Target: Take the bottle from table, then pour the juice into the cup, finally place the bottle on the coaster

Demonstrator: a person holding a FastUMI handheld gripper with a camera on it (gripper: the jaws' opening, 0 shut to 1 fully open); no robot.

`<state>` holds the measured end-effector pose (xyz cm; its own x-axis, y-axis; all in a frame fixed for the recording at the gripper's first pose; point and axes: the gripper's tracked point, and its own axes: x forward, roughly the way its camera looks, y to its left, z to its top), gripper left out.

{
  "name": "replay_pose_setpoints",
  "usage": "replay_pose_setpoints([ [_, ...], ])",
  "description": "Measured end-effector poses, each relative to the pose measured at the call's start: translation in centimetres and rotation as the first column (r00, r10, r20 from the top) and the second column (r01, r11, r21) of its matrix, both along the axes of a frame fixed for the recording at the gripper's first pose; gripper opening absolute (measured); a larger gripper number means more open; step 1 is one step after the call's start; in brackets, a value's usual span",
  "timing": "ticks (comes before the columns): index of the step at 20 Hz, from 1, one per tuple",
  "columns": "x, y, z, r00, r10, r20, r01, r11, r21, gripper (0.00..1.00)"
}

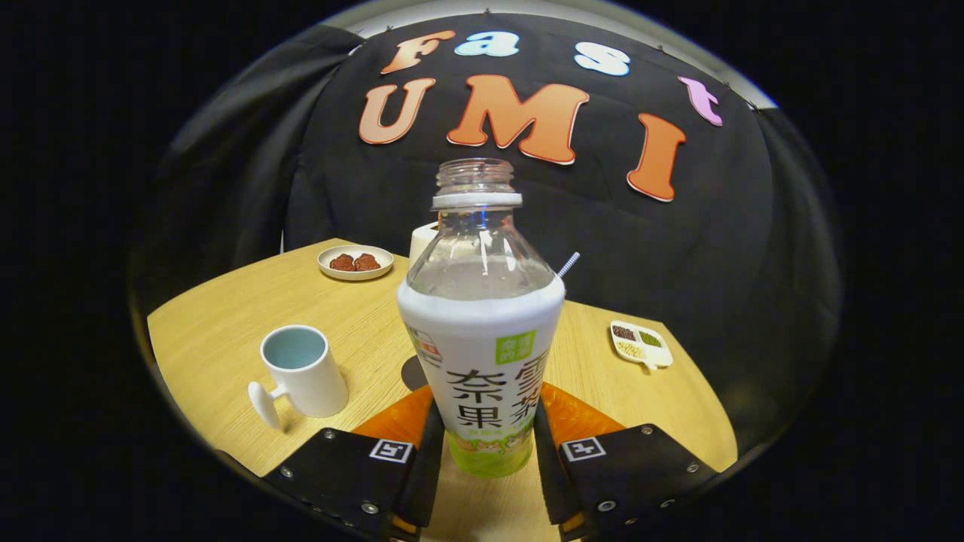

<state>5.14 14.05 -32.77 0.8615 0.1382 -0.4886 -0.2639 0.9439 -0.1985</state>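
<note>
Tool closed on bottle, both fingers pressing its lower sides.
Uncapped, upright at frame centre above wooden surface; cup at lower left of frame.

A small plate holding brown lumps was seen at the table's far side; a divided dish of seeds lay well apart.
</note>
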Motion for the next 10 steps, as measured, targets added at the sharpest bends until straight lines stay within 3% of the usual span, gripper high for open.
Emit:
replay_pose_setpoints([
  [5, 1.0, 0.7, 1.5, 0.996, 0.075, 0.049, -0.065, 0.981, -0.183, 0.57],
  [10, 2.0, 1.8, 1.3, 0.983, 0.178, 0.053, -0.143, 0.905, -0.401, 0.56],
])
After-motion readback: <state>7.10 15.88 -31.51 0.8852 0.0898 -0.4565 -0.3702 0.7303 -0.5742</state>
